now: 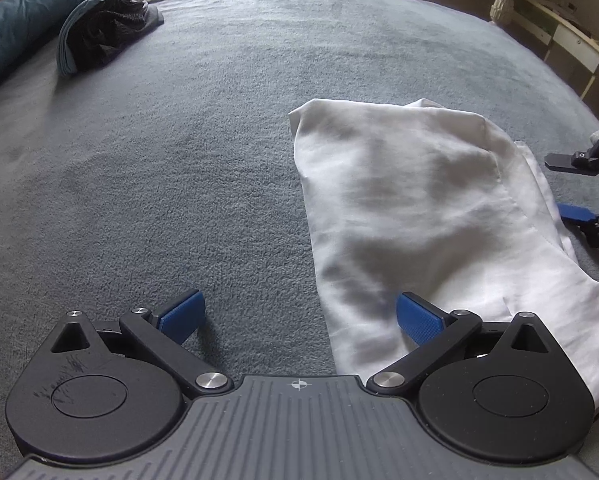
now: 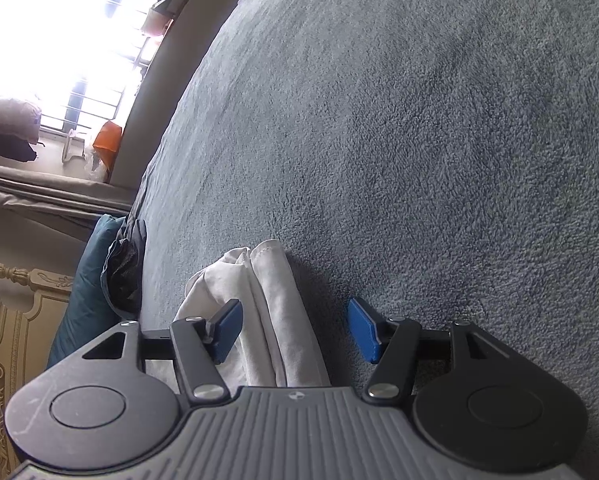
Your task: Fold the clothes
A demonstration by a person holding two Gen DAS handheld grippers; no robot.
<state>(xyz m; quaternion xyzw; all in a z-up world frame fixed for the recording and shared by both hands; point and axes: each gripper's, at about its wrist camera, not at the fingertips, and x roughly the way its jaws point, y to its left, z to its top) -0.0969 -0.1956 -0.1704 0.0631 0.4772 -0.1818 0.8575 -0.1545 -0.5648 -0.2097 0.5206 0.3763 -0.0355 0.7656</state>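
mostly the grey-blue blanket (image 1: 219, 152) on the bed lies bare, a wide stretch of nap running to the far rim. the folded white garment (image 1: 411, 208) lies on it right of centre in the left wrist view, its left edge a fairly straight slanted line from a far corner down toward the camera, its far edge rounded over, its right side showing a second layer peeping out beneath.

the left gripper (image 1: 299, 316) hangs low over the blanket with its fingers (image 1: 181, 314) spread and nothing pinched; the right-hand blue pad sits over the near left edge of the garment, the other over bare blanket. whether either pad touches the cloth i cannot tell.

the right gripper (image 2: 295, 330) comes at the garment's right side, seen edge-on as stacked folds (image 2: 267, 308). its fingers (image 2: 361, 330) are spread too, the folds lying between them nearer the left pad, which looks just beside or against the cloth; the other pad stands apart over blanket. nothing is pinched.

at the far left corner a dark crumpled garment (image 1: 103, 28) rests against a teal pillow (image 1: 15, 20), well apart from the white one. beyond the bed's right edge runs a pale shelf unit (image 1: 571, 40); in the right wrist view a bright barred window (image 2: 71, 32) and a carved headboard (image 2: 15, 328) edge the bed.
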